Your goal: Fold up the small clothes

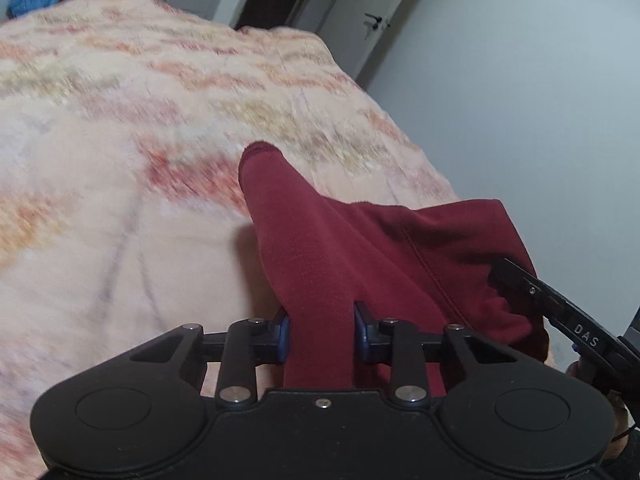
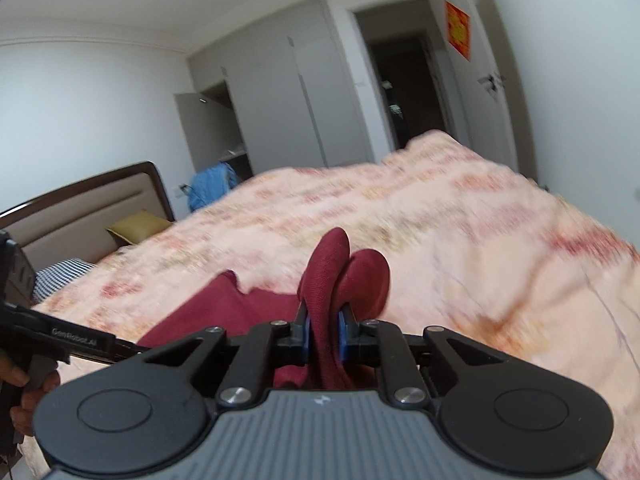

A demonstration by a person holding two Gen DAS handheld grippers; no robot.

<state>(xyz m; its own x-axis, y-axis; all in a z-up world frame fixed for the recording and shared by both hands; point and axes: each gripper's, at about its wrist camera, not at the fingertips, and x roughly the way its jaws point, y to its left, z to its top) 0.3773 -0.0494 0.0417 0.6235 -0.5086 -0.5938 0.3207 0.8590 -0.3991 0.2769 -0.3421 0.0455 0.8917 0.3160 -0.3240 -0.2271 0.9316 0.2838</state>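
A small dark red garment point(image 1: 360, 248) hangs over the pink patterned bedspread point(image 1: 140, 120). My left gripper point(image 1: 322, 330) is shut on a bunched edge of it; one narrow part sticks out ahead of the fingers. My right gripper point(image 2: 323, 334) is shut on another bunched part of the same garment point(image 2: 344, 276), with folds bulging past its blue pads. The right gripper also shows at the right edge of the left wrist view point(image 1: 520, 276), pinching the cloth. The left gripper's body shows at the left edge of the right wrist view point(image 2: 72, 336).
The bedspread point(image 2: 460, 240) covers a large bed with a brown headboard point(image 2: 80, 200), a yellow pillow point(image 2: 136, 226) and a checked pillow point(image 2: 60, 276). A blue cloth point(image 2: 210, 184) lies by an open grey wardrobe point(image 2: 280, 100). A dark doorway point(image 2: 404, 88) and white walls stand beyond.
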